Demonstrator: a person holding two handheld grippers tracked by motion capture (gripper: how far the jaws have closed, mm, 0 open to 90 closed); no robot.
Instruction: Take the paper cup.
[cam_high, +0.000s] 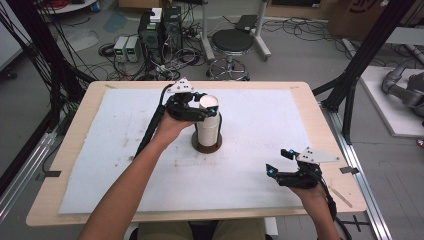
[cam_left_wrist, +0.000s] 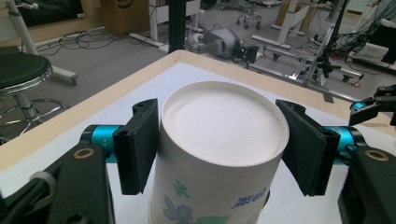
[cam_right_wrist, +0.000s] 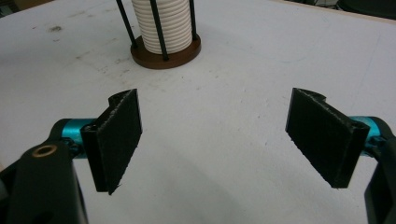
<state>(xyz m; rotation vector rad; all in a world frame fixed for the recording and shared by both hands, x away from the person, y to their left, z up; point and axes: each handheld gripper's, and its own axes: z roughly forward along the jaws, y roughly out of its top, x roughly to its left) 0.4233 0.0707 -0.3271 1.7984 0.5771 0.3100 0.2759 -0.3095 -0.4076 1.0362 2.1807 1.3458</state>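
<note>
Black pads of the left tongs (cam_left_wrist: 219, 144) pressed against both sides of an upturned paper cup (cam_left_wrist: 222, 140), gripping it just under its rim-like base. That cup was white, with a flat recessed bottom facing up, a blue-green flower print and some blue characters low on its wall; its lower part was cut off by the bottom edge of the left gripper view. In the high view the left tongs (cam_high: 206, 106) held the cup (cam_high: 209, 107) at the top of a cup stack (cam_high: 208, 129), which stood in a round brown holder (cam_high: 206, 145) near the middle of the white-covered worktop (cam_high: 110, 150). Thin dark rods rose from the holder (cam_right_wrist: 166, 55) around the ribbed white stack (cam_right_wrist: 162, 23), whose top was cut off in the right gripper view. Well apart, near the worktop's front right corner, the right tongs (cam_high: 279, 161) stood wide open and empty, pads (cam_right_wrist: 117, 135) hanging over bare white covering.
</note>
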